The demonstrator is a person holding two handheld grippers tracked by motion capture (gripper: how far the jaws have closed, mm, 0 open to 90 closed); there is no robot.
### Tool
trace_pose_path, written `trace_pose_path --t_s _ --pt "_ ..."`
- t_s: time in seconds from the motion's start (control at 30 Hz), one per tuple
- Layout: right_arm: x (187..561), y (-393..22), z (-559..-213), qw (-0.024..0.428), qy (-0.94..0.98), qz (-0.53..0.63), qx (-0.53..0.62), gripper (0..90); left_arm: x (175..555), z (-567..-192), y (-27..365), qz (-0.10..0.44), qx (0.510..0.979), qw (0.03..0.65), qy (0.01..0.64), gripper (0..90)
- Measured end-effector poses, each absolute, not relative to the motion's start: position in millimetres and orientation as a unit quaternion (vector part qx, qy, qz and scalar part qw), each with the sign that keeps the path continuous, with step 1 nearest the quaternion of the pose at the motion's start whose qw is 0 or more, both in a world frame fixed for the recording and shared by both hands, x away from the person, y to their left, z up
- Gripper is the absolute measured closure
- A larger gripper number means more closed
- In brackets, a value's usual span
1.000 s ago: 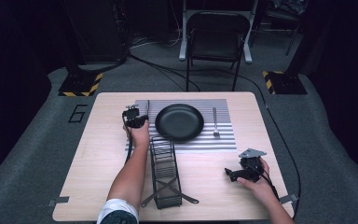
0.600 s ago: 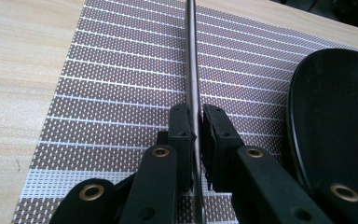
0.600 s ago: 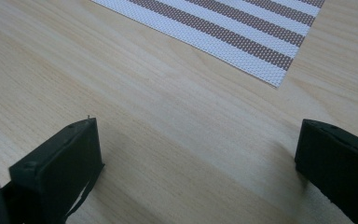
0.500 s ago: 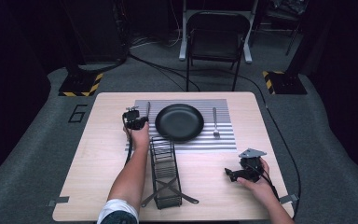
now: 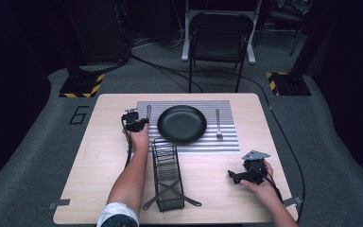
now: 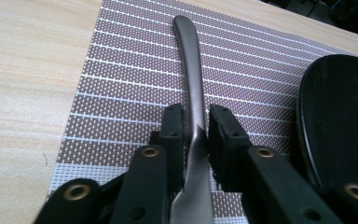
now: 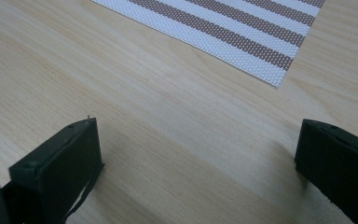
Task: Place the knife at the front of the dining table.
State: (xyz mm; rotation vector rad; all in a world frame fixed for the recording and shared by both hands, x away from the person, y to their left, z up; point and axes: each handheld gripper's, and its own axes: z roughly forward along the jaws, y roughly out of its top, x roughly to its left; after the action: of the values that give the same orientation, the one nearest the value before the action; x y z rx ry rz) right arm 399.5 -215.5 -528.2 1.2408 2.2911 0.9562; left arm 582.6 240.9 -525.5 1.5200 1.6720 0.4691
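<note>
The left hand-held gripper (image 6: 196, 128) has just been easing open around a spoon (image 6: 192, 84) lying on the placemat's (image 6: 121, 93) left edge beside the plate (image 6: 340, 107). The right hand-held gripper (image 7: 198, 154), released, rests over bare table (image 7: 168, 107).

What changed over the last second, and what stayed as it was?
The left gripper has just been opening its jaws a little; the utensil lies between them on the striped placemat, with slim gaps at the pads. Both hands, the black plate, fork, wire rack and open right gripper kept their places.
</note>
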Motion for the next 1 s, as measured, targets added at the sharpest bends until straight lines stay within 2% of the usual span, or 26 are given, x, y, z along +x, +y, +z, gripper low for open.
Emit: trace_pose_path --t_s 0.33,0.57,0.8,1.0 --pt "399 -216 -528 0.182 0.812 0.339 0.439 0.0 580 -521 247 0.174 0.610 0.408 0.657 69.7" --pt "399 -215 -528 0.182 0.812 0.339 0.440 0.0 575 -508 254 0.166 0.606 0.426 0.651 60.8" --pt "399 -215 -528 0.181 0.811 0.339 0.440 0.0 566 -494 259 0.150 0.637 0.421 0.629 50.6" --pt "399 -216 -528 0.182 0.812 0.339 0.440 0.0 549 -474 260 0.154 0.659 0.420 0.605 46.2"
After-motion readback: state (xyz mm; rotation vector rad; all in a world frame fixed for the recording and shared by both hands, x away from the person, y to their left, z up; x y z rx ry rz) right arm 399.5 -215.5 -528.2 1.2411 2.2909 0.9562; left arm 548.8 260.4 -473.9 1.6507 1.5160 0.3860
